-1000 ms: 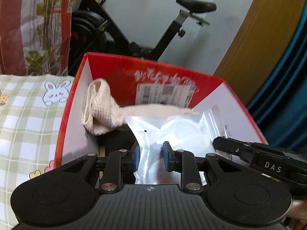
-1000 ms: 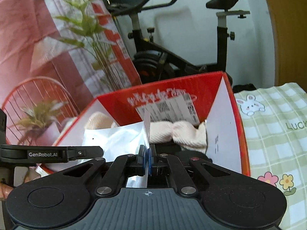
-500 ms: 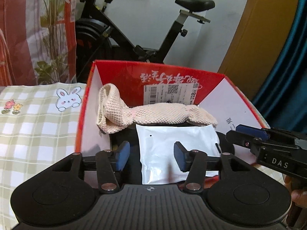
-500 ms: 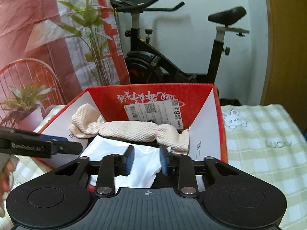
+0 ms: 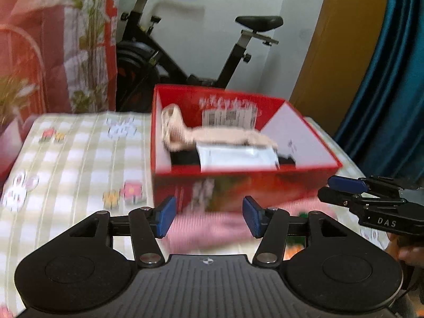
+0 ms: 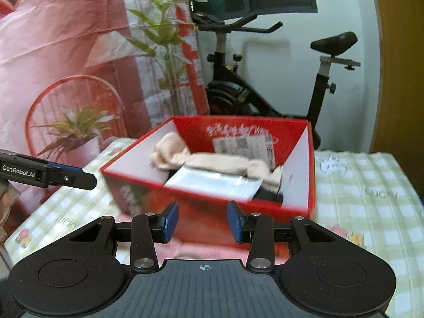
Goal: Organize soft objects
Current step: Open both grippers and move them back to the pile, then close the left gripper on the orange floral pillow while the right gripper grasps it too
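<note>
A red cardboard box (image 5: 265, 182) (image 6: 201, 206) stands on a checked cloth. Inside lie a white plastic pouch (image 5: 235, 156) (image 6: 212, 182), a beige knitted cloth (image 5: 220, 135) (image 6: 220, 163) behind it, and something black underneath. My left gripper (image 5: 209, 217) is open and empty, in front of the box over a pink cloth (image 5: 212, 228). My right gripper (image 6: 202, 222) is open and empty, also in front of the box. The right gripper shows in the left wrist view (image 5: 341, 188), and the left gripper in the right wrist view (image 6: 79, 177).
The checked cloth with rabbit and flower prints (image 5: 79, 164) (image 6: 371, 201) covers the surface. An exercise bike (image 5: 212, 53) (image 6: 278, 84) stands behind the box. A red plant-print backdrop (image 6: 79, 79) hangs at left, a blue curtain (image 5: 392, 79) at right.
Both grippers let go of the white pouch, opened wide and pulled back out of the box. The pouch now lies flat inside the box.
</note>
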{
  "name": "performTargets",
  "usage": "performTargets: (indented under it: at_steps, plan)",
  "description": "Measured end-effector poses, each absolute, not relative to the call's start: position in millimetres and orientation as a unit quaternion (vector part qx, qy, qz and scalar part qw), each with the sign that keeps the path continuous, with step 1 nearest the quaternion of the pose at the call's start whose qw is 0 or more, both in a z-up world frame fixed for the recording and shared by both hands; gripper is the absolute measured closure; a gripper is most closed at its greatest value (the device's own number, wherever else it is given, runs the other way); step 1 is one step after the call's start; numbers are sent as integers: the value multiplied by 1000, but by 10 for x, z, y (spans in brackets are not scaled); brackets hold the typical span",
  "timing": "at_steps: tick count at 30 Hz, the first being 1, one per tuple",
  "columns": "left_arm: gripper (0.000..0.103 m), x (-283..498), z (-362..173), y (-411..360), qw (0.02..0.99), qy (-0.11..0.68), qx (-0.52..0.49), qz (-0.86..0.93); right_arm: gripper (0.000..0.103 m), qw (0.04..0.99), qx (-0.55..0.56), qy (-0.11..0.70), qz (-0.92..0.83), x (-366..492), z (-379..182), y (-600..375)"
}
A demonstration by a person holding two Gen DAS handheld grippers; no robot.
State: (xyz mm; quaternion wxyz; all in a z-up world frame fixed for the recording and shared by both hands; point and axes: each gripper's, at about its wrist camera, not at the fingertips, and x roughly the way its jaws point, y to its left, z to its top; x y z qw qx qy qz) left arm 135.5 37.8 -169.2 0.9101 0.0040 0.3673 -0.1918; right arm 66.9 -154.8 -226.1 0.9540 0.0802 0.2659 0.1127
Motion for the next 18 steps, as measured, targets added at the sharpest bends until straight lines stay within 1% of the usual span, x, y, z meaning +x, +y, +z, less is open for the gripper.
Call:
performTargets:
  at_steps: [9, 13, 18]
  plan:
    - [45, 954, -2421, 541, 878, 449, -35, -164, 65, 927, 92, 344, 116, 231, -2786, -1461]
    - [45, 920, -2591, 568, 869, 465, -58, -160, 65, 920, 105, 362, 109, 199, -2915, -1457]
    - [45, 870, -2727, 523, 863, 476, -56, -162, 65, 912, 114, 382, 101, 219, -3066, -1467]
